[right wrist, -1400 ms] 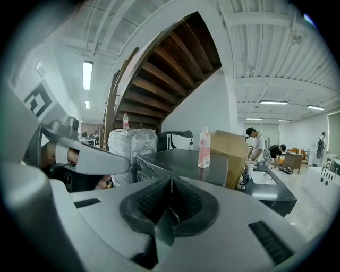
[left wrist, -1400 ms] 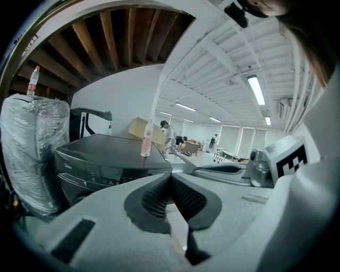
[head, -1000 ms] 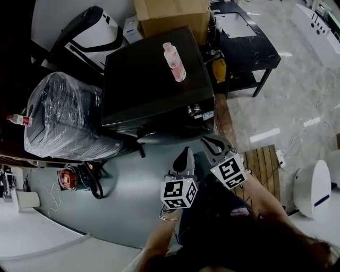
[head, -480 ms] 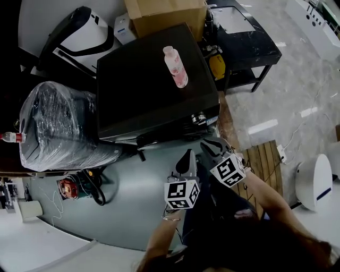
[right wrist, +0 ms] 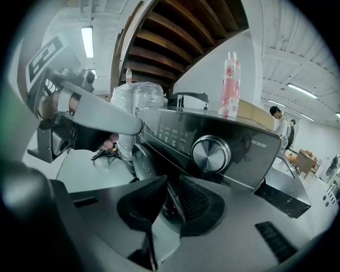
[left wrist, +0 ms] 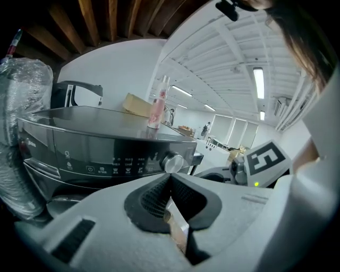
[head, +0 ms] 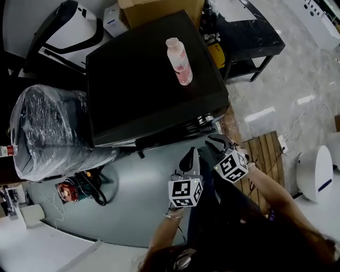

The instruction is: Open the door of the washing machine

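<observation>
The dark washing machine (head: pixel 149 79) fills the upper middle of the head view, its round door (head: pixel 159 141) bulging from the front face. A pink bottle (head: pixel 179 61) stands on its lid. Both grippers hang low in front of the machine, apart from it. My left gripper (head: pixel 189 158) is shut and empty, its pads meeting (left wrist: pixel 170 178) below the control panel. My right gripper (head: pixel 215 142) has just been opening: a narrow gap (right wrist: pixel 172 183) shows with nothing between the pads. It points under the control knob (right wrist: pixel 211 153), with the door (right wrist: pixel 141 159) to its left.
A plastic-wrapped appliance (head: pixel 50 127) stands to the machine's left. A cardboard box (head: pixel 154 10) and a black table (head: pixel 249 32) lie behind it. A wooden pallet (head: pixel 265 154) and a white device (head: pixel 316 172) are on the right, cables and a red object (head: pixel 66 191) on the floor at the left.
Both grippers have sunk and come nearer the machine's front. The machine looms larger in the head view.
</observation>
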Motion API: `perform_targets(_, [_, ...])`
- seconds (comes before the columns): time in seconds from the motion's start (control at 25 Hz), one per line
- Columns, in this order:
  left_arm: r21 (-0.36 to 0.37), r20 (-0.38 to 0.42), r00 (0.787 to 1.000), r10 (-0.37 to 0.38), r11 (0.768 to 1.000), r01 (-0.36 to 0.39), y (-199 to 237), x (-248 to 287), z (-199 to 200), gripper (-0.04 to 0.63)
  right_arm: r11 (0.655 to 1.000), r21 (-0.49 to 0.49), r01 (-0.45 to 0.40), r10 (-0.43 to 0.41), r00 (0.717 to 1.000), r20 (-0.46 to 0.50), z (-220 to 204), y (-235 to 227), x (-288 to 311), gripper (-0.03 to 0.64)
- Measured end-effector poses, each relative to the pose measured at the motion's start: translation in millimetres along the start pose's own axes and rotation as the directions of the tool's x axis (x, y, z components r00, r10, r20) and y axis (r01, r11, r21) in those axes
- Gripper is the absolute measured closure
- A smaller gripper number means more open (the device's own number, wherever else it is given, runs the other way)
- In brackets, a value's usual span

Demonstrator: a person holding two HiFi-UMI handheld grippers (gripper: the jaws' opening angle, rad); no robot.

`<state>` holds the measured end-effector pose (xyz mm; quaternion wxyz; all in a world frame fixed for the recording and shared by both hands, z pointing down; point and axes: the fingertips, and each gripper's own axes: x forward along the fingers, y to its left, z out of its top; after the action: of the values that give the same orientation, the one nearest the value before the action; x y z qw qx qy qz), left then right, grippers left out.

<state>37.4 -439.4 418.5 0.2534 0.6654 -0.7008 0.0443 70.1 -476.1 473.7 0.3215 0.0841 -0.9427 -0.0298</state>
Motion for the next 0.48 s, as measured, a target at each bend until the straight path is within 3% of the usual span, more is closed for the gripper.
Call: perform_targets(0.48, [-0.008, -0.053, 0.997, -0.060, 0.998, 0.059, 20.0, 32.9, -39.0, 0.583, 0.999, -0.012, 0.038, -0.040, 0.993, -0.111, -48.6, -5.5, 50.5, 0.566])
